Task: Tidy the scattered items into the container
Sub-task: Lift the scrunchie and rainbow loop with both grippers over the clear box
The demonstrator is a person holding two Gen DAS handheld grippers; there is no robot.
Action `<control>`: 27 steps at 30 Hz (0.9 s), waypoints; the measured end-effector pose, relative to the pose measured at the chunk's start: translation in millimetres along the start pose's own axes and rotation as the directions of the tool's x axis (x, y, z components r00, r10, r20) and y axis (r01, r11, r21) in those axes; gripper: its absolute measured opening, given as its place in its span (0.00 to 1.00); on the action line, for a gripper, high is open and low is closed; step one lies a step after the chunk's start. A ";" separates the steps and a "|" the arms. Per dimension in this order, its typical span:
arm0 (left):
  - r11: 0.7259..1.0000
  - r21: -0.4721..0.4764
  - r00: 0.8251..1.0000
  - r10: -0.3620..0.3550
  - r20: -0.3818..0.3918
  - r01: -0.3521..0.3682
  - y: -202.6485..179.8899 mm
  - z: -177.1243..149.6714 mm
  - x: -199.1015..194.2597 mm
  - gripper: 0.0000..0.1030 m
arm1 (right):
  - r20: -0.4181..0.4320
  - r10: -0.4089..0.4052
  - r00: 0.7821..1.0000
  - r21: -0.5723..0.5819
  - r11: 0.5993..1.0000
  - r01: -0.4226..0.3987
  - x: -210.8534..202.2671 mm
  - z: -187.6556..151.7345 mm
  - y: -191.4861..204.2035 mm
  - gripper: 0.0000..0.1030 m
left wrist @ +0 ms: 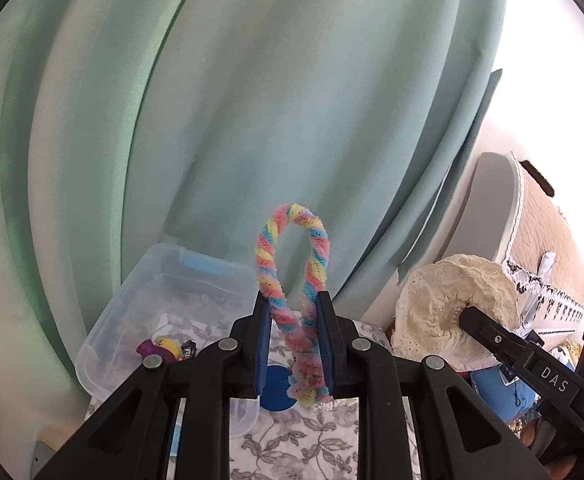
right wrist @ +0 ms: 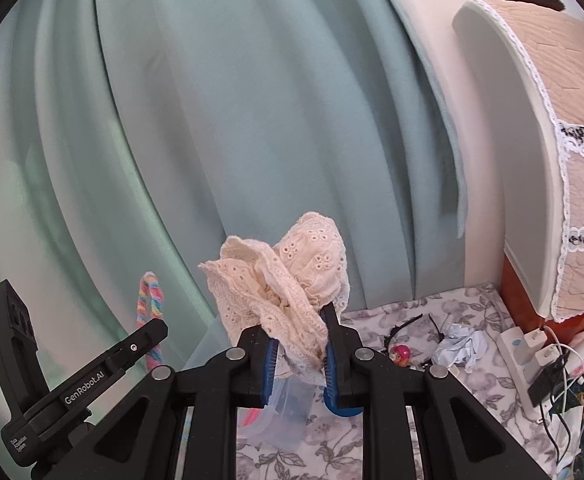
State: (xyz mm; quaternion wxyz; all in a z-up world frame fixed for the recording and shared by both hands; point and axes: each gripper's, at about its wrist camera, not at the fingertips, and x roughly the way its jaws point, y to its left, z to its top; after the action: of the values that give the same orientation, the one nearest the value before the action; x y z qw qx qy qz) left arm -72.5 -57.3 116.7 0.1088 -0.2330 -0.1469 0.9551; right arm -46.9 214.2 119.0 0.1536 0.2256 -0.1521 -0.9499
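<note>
The left gripper has its jaws closed on the twisted tail of a pastel chenille loop, which stands upright above the clear plastic container. The right gripper has its jaws clamped on a bunched cream lace cloth, held up just to the right of the container. The container sits on the floral-covered worktop against the green curtain, with a small purple-and-yellow toy already inside.

Both items seem lifted and ready to drop, so the step in hand is likely placement. To do it well, bring each gripper over the container's open middle, lower until the item is below the rim, and release one at a time so the two grippers do not collide. The lace is floppy and may drape over the rim; release it low. Farther right of the container, a pink toy, a black hairband and a crumpled blue piece lie waiting.
</note>
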 end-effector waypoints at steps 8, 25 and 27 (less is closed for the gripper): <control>0.999 -0.041 1.000 0.025 -0.005 -0.025 26.9 0.3 2.3 0.22 | -0.044 0.009 0.999 -0.034 0.999 -0.011 24.0 -7.6 16.6 0.21; 0.990 -0.119 0.996 0.075 -0.042 -0.080 73.9 -7.9 3.9 0.22 | -0.149 0.024 0.989 -0.092 0.995 -0.038 77.0 -28.6 50.2 0.21; 0.988 -0.127 0.996 0.080 -0.046 -0.085 77.4 -8.3 2.4 0.22 | -0.160 0.026 0.987 -0.099 0.994 -0.042 82.8 -30.9 53.1 0.21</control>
State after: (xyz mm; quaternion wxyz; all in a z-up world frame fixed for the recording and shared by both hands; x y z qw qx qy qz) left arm -81.4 -126.9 83.0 0.0569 -0.2650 -0.1963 0.9424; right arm -90.7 129.5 80.0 0.1928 0.2896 -0.0944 -0.9328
